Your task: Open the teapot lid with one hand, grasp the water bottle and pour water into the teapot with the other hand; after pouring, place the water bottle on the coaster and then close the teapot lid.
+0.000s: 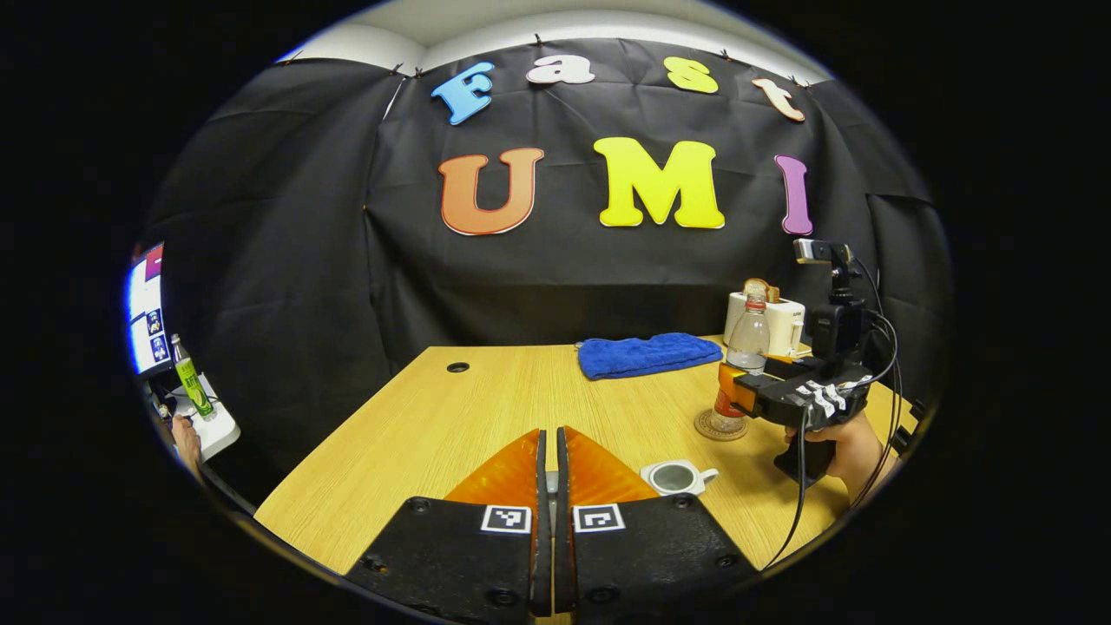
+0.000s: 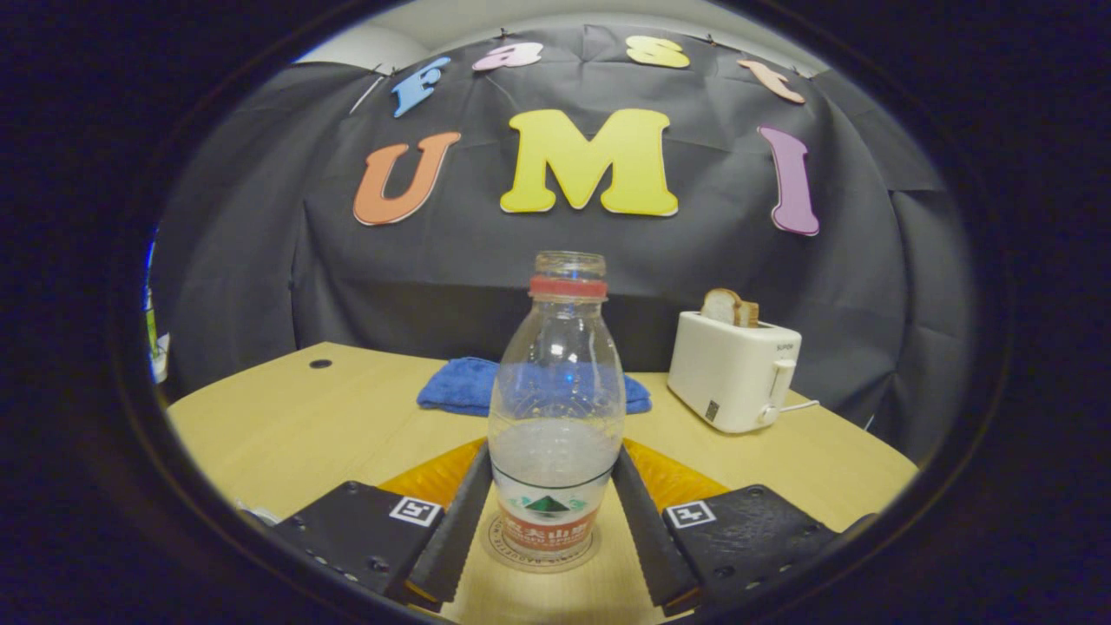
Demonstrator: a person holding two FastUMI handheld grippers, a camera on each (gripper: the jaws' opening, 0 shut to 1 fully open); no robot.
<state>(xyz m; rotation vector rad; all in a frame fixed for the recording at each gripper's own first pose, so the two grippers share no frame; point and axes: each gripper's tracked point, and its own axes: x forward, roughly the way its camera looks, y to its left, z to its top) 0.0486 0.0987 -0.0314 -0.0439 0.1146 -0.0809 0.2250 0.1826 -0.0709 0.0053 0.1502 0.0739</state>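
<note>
Standing upright on its coaster (image 2: 542,549), the uncapped water bottle (image 2: 555,417) sits clamped in my right tongs (image 2: 555,512); my left tongs (image 1: 548,469) are together above the open teapot (image 1: 675,476).

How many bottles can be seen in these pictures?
2: the clear plastic water bottle standing on the round coaster between the right gripper's fingers, and a green-labelled bottle beyond the table's left edge.

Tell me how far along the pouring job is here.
Done: the teapot is open, lid off. In hand: the water bottle stands on the coaster, with the right gripper fingers flanking it; whether pouring has happened is unclear. Left: closing the lid; the left gripper is shut.
</note>
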